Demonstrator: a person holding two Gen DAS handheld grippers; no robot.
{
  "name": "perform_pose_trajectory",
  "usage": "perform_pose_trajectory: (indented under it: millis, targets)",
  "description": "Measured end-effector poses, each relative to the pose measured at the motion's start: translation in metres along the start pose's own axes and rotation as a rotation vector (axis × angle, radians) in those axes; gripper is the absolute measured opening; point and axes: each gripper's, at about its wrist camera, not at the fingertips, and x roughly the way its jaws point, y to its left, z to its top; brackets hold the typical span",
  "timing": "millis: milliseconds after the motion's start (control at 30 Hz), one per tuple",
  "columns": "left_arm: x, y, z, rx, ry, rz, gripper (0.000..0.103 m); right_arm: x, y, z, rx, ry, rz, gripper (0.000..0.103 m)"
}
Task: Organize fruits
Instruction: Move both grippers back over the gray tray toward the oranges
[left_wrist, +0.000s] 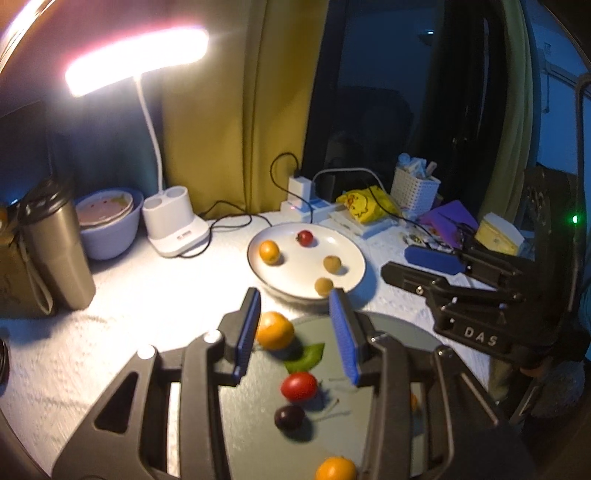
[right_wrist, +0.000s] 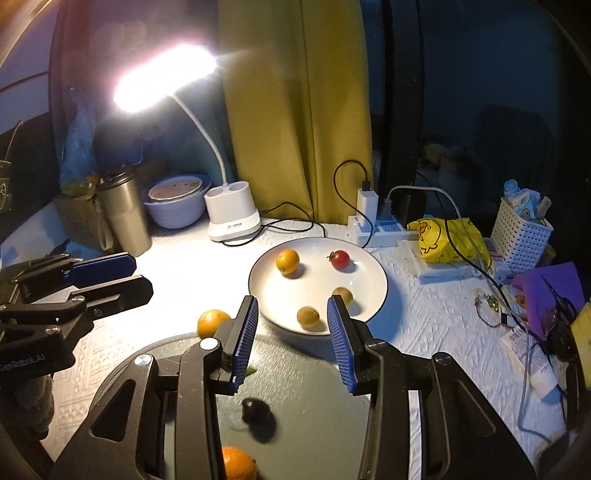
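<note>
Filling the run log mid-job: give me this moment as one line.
left gripper: open, empty | right gripper: open, empty | white plate: four fruits | grey tray: fruit remaining

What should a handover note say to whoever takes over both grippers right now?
Left gripper: open, empty, over the dark round tray.
Right gripper: open, empty, beside it.
Done: white round plate holds one small orange, one red cherry tomato, two brown longan-like fruits.
Left: on the tray, two oranges, a red tomato, a dark plum-like fruit and a green leaf.
</note>
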Motion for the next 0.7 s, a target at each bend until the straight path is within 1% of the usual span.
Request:
perform_pose_trajectory:
  millis: [267,700]
  targets:
    - [-0.013,-0.012,-0.028,-0.011,0.022,-0.008,0.04,-0.015,0.006,-0.018,-0.002,0.016,0.015,0.041]
    - [-0.017,-0.026,-0.078,-0.048,0.1,0.002,0.04,-0.034,0.012,-0.059,0.009,0.057,0.041,0.041]
